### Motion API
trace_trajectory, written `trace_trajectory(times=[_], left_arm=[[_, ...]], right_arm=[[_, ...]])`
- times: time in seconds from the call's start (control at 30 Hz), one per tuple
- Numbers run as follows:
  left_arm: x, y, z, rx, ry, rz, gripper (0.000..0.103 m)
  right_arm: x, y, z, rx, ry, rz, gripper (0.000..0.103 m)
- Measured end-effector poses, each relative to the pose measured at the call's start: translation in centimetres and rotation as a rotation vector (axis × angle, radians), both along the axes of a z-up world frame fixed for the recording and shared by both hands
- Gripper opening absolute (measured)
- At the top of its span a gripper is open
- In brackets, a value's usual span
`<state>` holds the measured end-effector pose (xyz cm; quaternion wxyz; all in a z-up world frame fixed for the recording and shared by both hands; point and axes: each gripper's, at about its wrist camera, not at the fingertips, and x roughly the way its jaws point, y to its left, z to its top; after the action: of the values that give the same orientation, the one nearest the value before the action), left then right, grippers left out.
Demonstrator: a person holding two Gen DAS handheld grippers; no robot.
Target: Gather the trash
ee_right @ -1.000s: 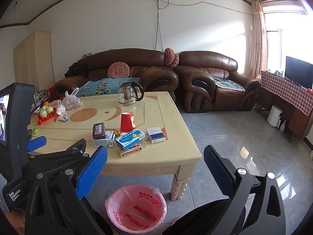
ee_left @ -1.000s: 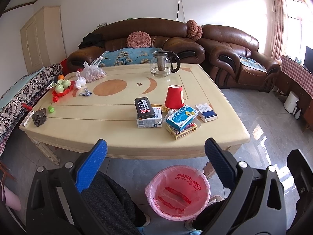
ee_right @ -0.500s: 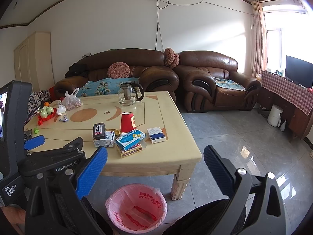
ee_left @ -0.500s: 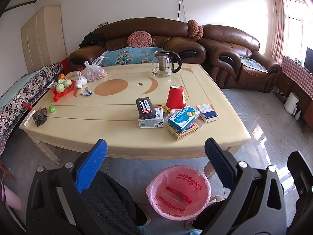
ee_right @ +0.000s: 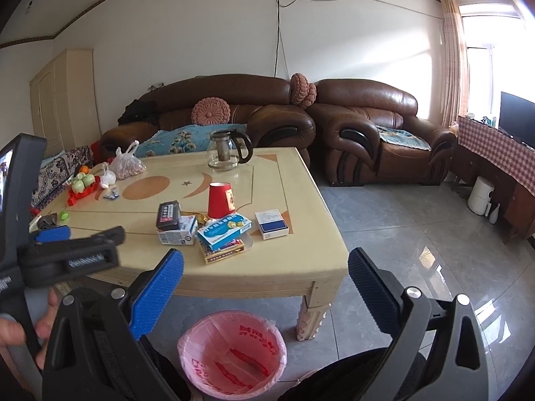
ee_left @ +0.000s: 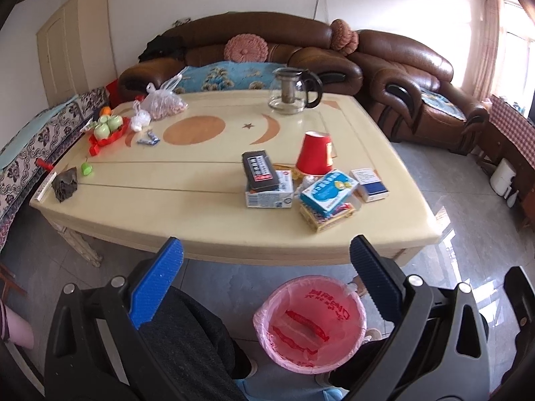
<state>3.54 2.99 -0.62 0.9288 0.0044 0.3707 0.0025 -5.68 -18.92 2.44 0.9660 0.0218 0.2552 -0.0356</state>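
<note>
Still nothing held: left gripper (ee_left: 265,255) & right gripper (ee_right: 265,267) both wide open, empty. Boxes (ee_left: 329,193) + red cup (ee_left: 314,157) ahead of jaws on table (ee_left: 187,220); bin (ee_left: 309,324) below, betw fingers. Risks: stacked boxes sliding apart on pinch, cup tipping, mistaking glass pot (ee_left: 294,90) for trash.

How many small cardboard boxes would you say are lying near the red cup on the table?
5, possibly more hidden: a black box atop a white box, a light-blue box atop a red-and-gold box, and a blue-and-white box alone at the right, all by the red cup.
</note>
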Motion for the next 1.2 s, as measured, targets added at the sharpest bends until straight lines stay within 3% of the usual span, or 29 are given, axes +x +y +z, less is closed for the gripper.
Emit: trace_trajectory(times=[0.53, 0.67, 0.93, 1.2], left_arm=[[9.7, 1.6, -2.3, -0.062, 0.169, 0.046, 0.098], [12.2, 1.2, -3.2, -0.024, 0.212, 0.053, 0.098], [17.2, 1.0, -5.2, -0.022, 0.316, 0.057, 0.098], [21.2, 0.9, -7.5, -0.002, 0.382, 0.078, 0.098]], right_arm=[[11.3, -3.8, -3.2, 0.0, 0.153, 0.066, 0.097], [14.4, -4.0, -3.7, -0.017, 0.187, 0.094, 0.097], [20.3, -5.0, -5.7, -0.016, 0.28, 0.135, 0.097], [25.7, -5.2, -9.2, -0.003, 0.394, 0.187, 0.097]])
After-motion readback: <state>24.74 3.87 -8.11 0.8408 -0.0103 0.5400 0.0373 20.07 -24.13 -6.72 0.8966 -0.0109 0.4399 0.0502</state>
